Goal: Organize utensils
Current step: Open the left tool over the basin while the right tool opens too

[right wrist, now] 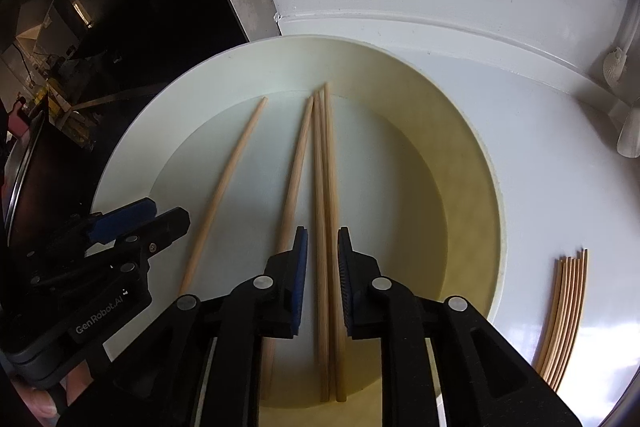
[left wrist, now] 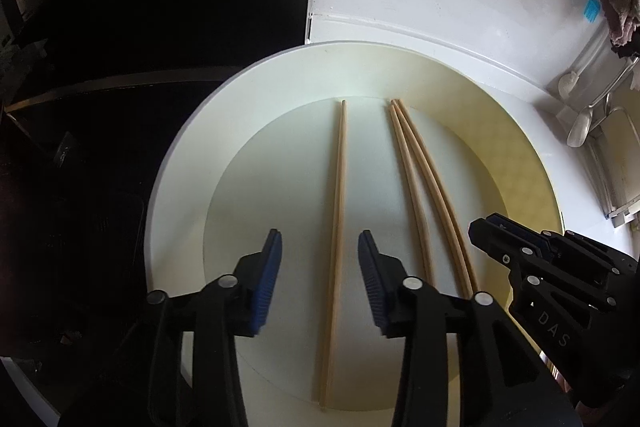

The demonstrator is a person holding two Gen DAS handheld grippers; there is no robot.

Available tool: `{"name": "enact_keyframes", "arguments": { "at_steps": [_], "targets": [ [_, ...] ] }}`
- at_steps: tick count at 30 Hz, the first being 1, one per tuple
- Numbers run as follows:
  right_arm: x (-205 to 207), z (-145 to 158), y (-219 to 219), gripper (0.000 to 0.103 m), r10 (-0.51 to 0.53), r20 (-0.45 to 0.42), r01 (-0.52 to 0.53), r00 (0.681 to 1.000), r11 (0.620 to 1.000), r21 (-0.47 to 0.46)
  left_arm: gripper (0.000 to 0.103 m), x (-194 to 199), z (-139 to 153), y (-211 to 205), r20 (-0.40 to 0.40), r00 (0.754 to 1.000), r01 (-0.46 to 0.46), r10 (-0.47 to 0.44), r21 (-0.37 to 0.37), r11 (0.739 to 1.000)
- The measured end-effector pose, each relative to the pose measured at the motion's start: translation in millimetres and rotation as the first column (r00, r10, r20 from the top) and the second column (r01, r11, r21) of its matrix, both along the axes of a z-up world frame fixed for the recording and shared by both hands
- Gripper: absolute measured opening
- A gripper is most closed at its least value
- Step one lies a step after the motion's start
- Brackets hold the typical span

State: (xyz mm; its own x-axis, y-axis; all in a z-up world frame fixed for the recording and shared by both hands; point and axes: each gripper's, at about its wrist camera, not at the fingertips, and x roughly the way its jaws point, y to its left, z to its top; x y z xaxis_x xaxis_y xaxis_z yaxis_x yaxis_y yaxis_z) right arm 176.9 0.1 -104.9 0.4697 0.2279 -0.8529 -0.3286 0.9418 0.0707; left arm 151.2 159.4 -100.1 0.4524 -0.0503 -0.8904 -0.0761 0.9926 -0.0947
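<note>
Here the white bench (right wrist: 540, 167) fills the view from 12 to 3 o'clock in both wrist pictures, glossy and bright. On it sits a big round cream plate (right wrist: 132, 147), its far rim at 12 o'clock close to the bench's back seam.

In the plate lie four wooden chopsticks, all pointing roughly toward 12 o'clock. In the right wrist view a lone chopstick (right wrist: 224, 195) slants at 10 o'clock, a second chopstick (right wrist: 298, 163) leans beside it, and a tight pair of chopsticks (right wrist: 326, 167) runs straight up the middle, the two touching along their length. Outside the plate, at 4 o'clock on the bench, a bundle of chopsticks (right wrist: 564, 315) lies side by side, well apart from the plate's contents. At 2 o'clock two white spoons (left wrist: 580, 131) rest near the bench edge.

The right tongs (right wrist: 322, 283) are low over the plate with the pair of chopsticks between the blue pads — narrowly parted, a slim gap on each side, so nothing is pinched as far as can be seen. The left tongs (left wrist: 320, 283) stand wide open over the plate at 6 o'clock, straddling the single stick (left wrist: 338, 227) without touching it, and holding nothing.
</note>
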Motion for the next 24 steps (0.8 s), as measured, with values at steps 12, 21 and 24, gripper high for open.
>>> {"name": "enact_keyframes", "arguments": {
  "at_steps": [12, 21, 24],
  "targets": [
    [-29, 22, -10, 0.036, -0.002, 0.049, 0.001, 0.999, 1.0, 0.022, 0.07, -23, 29, -1, 0.075, 0.996, -0.041, 0.039, 0.03, 0.999],
    [-74, 36, -33, 0.049, -0.016, 0.107, 0.012, 0.994, 0.999, 0.043, 0.078, -61, 51, -13, 0.112, 0.993, -0.027, 0.02, 0.058, 0.998],
    [-88, 39, -44, 0.053, -0.02, 0.111, 0.014, 0.994, 0.998, 0.053, 0.081, -76, 59, -21, 0.127, 0.992, -0.015, 0.007, 0.061, 0.998]
  ]
}}
